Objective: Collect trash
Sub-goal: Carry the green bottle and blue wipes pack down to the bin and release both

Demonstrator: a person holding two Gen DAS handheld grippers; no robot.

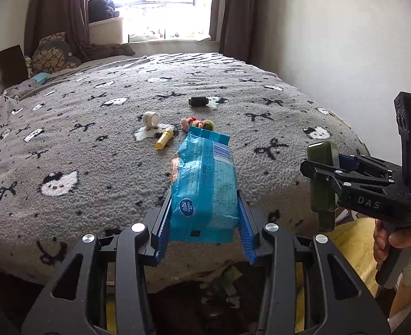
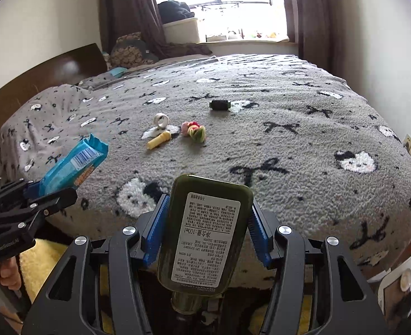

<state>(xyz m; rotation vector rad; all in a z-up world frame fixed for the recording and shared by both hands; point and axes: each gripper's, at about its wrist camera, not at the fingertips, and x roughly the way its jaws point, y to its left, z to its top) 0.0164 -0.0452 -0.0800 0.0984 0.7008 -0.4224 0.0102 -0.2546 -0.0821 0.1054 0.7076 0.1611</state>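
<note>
The left gripper (image 1: 204, 223) is clamped on a crinkled light-blue plastic wet-wipe packet (image 1: 204, 184), its blue ribbed pads (image 1: 163, 229) pressing both sides of the packet's near end; the packet juts forward over the near edge of the bed, off the blanket. Over on the right, the right gripper (image 2: 207, 231) is grasping a dark olive-green flat plastic lotion bottle (image 2: 205, 231) with a white printed label, cap end hanging down toward the camera; its pads squeeze the bottle's two narrow sides. Both sit above the edge of a fluffy grey blanket patterned with white cat faces and black bows (image 1: 94, 145). Out on the blanket, well apart from both grippers: a small white cylindrical cap-like piece (image 2: 161, 120); just beside it a yellow plastic tube (image 2: 158, 140); near that a pink-and-green fuzzy clump (image 2: 194, 131); farther back a black spool-shaped object (image 2: 220, 105). A hand (image 1: 392, 243) grips the right tool's handle; a yellow fleecy fabric (image 1: 350, 240) lies below.
</note>
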